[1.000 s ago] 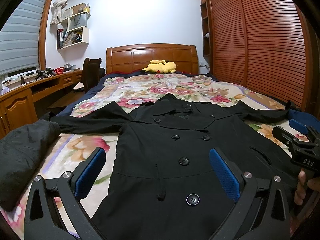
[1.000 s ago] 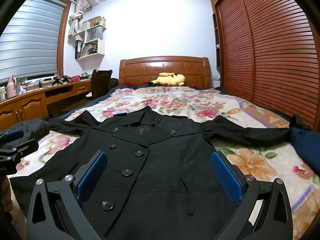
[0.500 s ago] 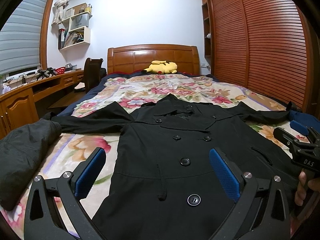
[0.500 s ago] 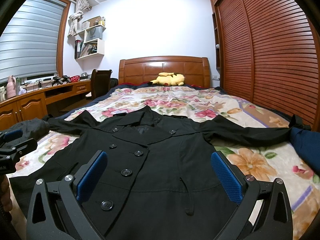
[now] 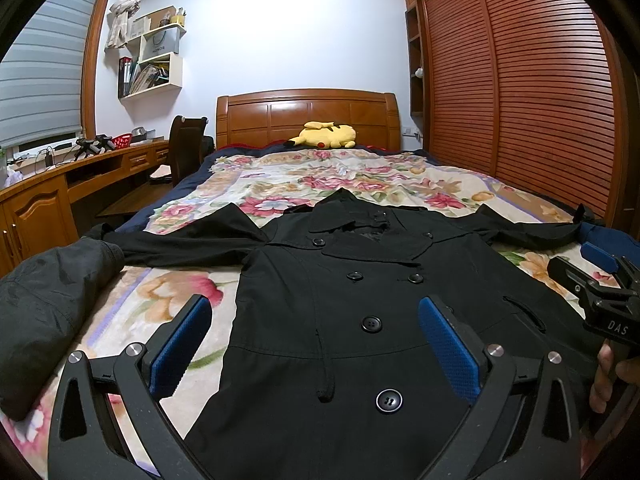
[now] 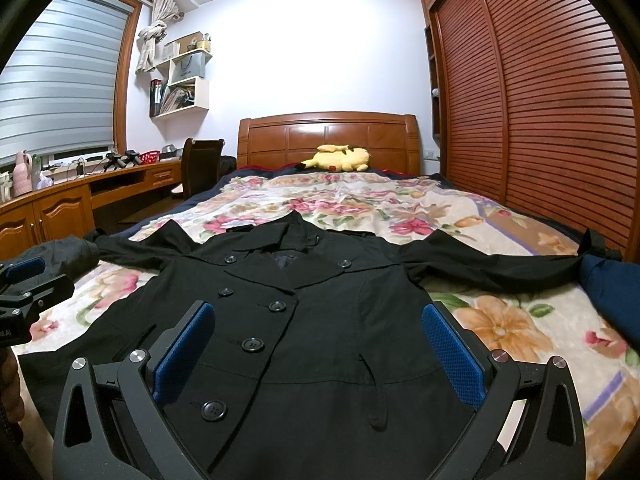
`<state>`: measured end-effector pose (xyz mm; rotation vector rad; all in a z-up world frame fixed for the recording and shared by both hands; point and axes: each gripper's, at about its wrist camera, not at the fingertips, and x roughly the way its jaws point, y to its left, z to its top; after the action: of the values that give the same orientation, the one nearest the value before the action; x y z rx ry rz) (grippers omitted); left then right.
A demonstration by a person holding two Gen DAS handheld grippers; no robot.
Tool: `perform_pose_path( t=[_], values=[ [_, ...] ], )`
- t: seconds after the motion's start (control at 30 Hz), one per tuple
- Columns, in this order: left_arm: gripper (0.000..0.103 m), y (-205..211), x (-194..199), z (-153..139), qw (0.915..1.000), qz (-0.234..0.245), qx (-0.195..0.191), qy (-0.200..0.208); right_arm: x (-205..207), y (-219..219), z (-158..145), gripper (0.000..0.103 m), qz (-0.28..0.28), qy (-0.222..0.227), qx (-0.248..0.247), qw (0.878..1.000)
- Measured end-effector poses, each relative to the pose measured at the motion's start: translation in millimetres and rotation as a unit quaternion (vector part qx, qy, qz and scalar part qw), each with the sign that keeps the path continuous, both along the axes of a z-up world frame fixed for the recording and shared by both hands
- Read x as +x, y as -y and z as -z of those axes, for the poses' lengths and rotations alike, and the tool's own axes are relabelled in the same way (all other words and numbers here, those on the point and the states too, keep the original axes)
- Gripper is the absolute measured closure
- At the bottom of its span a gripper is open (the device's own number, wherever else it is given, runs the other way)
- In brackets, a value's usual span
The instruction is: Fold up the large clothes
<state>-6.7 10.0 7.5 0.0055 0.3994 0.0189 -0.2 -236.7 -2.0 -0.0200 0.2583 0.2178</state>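
Coat [image 5: 360,320]: a long black double-breasted one lies face up on the floral bedspread [image 5: 280,176], collar toward the headboard and hem toward the camera, with both sleeves stretched straight out to the sides. In my judgement the folding has not begun; this looks like the starting pose, the garment spread flat and nothing gathered yet. The left tool [image 5: 316,344] hovers above the lower front with its blue pads wide apart and nothing between them, and the right tool [image 6: 318,350] does the same over the other half of the skirt, equally spread and empty. Each also shows at the edge of the other's view, held by a hand.

The next move probably calls for each tool to travel outward to a sleeve end, close on the cuff and carry it across the chest. The left sleeve [image 5: 176,240] ends beside a dark bundled garment [image 5: 48,304] at the bed's edge, so the pinch must take only the cuff. The right sleeve [image 6: 500,268] reaches a blue cloth [image 6: 612,288] at the far side, with the same risk.

The fabric looks smooth and fairly stiff, with wide lapels, two columns of large black buttons and a waist seam. A loose belt loop or tab hangs near the middle. It appears buttoned and lies nearly free of wrinkles
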Motion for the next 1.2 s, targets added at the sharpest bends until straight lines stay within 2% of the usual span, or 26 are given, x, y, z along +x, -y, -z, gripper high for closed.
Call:
perform_pose_path(
  t=[1.2],
  values=[
    [0.000, -6.3, -0.9, -1.1, 1.0000, 0.005, -0.002, -0.001, 0.2, -1.1, 2.0, 0.000, -0.002, -0.001, -0.002, 1.000]
  ],
)
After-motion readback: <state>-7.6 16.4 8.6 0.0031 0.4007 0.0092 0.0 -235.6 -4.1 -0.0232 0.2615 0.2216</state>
